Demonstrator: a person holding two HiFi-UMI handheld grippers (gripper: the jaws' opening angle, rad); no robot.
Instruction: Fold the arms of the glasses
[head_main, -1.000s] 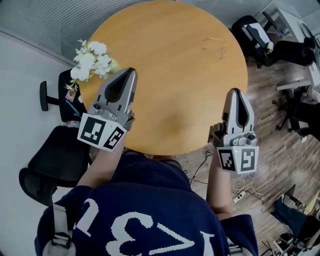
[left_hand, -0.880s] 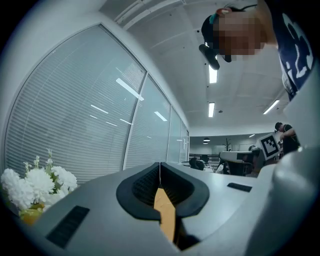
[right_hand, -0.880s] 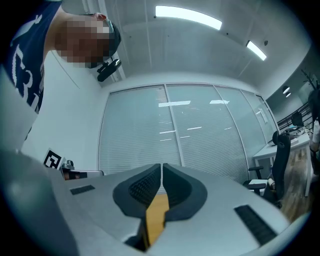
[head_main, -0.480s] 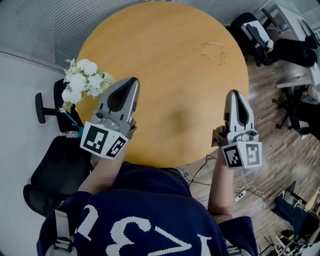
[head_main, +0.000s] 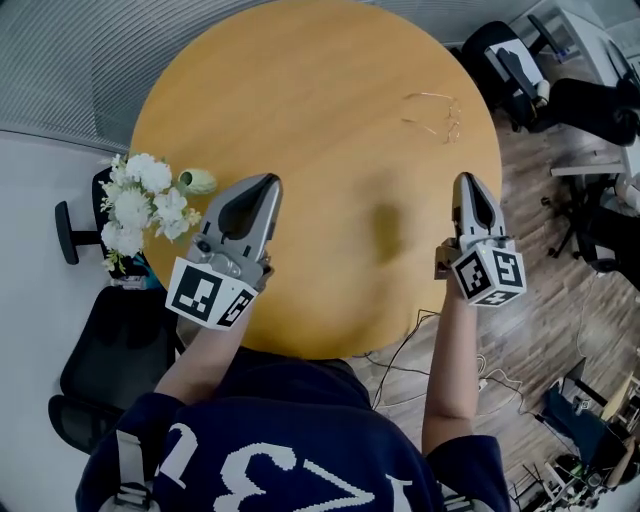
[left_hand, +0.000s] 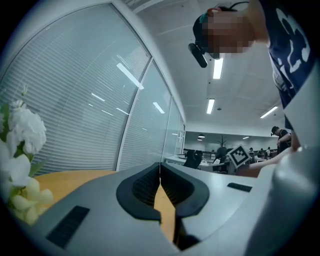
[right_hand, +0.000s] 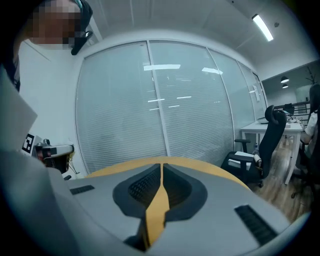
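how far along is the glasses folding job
Nothing looks done: the glasses lie untouched at the far right of the table, their arms seemingly spread, though too thin to be sure. Nothing is in hand: the left tool and right tool are shut and empty. Left: reach the glasses, fold both arms.

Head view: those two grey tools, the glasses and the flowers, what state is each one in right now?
left gripper: jaws shut, nothing between them, above the table.
right gripper: jaws shut, nothing between them, near the table's right edge.
glasses: lying on the table's far right, no gripper on them; arms look unfolded, too small to be sure.
flowers: white bunch at the table's left edge, no gripper on them.
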